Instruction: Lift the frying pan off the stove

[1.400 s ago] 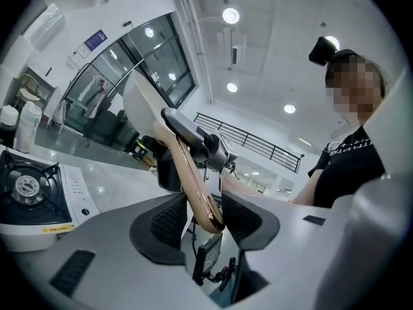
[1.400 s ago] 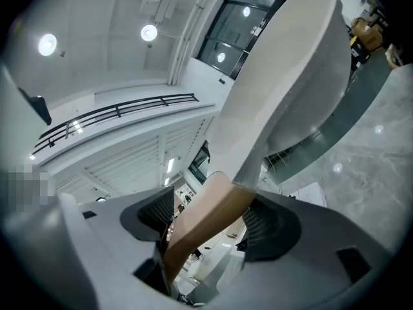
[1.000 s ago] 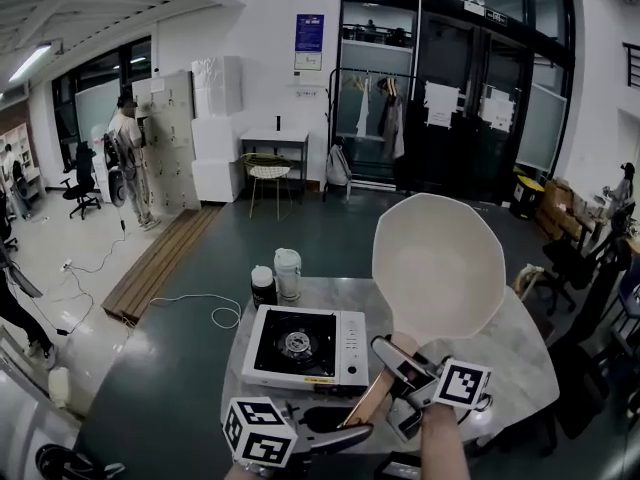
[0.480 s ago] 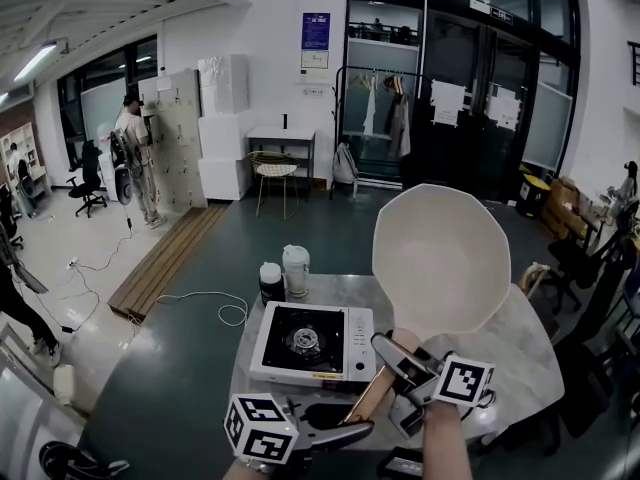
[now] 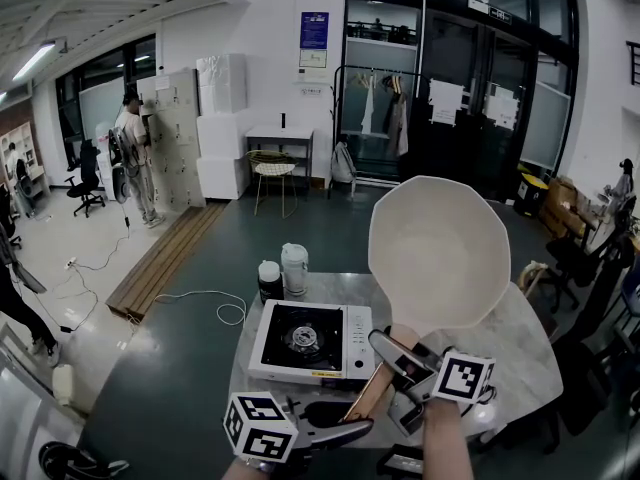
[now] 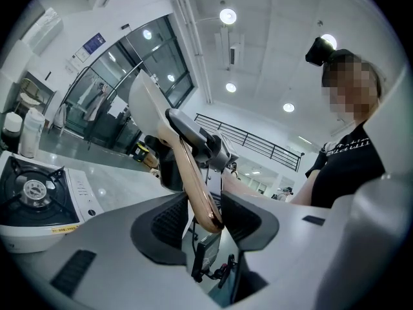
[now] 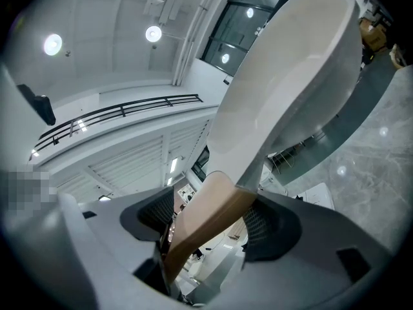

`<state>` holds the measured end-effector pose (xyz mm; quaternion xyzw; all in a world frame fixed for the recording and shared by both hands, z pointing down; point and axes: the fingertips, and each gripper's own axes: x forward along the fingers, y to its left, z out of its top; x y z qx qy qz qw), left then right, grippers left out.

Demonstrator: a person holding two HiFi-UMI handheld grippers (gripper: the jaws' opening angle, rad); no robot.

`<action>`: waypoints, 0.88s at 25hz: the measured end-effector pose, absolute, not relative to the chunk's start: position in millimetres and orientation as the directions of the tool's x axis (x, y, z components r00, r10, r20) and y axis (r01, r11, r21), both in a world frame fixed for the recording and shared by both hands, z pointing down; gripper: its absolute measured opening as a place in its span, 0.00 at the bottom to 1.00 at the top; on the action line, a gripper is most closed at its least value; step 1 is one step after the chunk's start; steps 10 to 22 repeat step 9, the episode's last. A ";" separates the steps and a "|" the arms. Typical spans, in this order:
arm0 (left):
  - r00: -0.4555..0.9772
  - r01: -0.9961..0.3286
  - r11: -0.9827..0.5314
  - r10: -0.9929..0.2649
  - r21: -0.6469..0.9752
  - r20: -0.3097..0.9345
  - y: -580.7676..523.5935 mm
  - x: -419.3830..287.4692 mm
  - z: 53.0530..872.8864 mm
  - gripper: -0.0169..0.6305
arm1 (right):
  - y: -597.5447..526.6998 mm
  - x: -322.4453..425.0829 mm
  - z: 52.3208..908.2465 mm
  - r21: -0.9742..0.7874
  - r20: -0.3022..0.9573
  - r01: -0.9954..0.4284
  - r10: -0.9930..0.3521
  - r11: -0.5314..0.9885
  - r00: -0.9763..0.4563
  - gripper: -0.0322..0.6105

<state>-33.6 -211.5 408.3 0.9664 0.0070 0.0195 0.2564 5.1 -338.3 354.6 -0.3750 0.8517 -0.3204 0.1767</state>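
The stove (image 5: 310, 340) sits at left as before, and the frying pan (image 5: 438, 253), raised clear to its right, has barely shifted. The left gripper (image 6: 203, 212) pinches the near end of its wooden handle (image 5: 372, 393). The right gripper (image 7: 213, 218) clamps the handle farther along, with the bowl tilted up beyond both.

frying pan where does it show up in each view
head view: frying pan held up, right of centre.
left gripper view: seen edge-on, upper left of centre.
right gripper view: fills the upper right.
shared landmark: its wooden handle, running down from the pan in all three.
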 end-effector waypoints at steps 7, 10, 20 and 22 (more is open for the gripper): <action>0.999 0.011 -0.865 0.028 0.502 0.027 -211.3 -34.1 406.6 0.29 | -338.8 5.0 355.9 -0.691 -0.044 -0.526 -0.754 0.497 -0.655 0.56; 0.999 0.011 -0.864 0.029 0.504 0.028 -210.6 -33.7 406.8 0.29 | -337.7 5.3 356.2 -0.694 -0.044 -0.522 -0.752 0.497 -0.657 0.56; 0.999 0.011 -0.864 0.029 0.504 0.028 -210.6 -33.7 406.8 0.29 | -337.7 5.3 356.2 -0.694 -0.044 -0.522 -0.752 0.497 -0.657 0.56; 0.999 0.011 -0.864 0.029 0.504 0.028 -210.6 -33.7 406.8 0.29 | -337.7 5.3 356.2 -0.694 -0.044 -0.522 -0.752 0.497 -0.657 0.56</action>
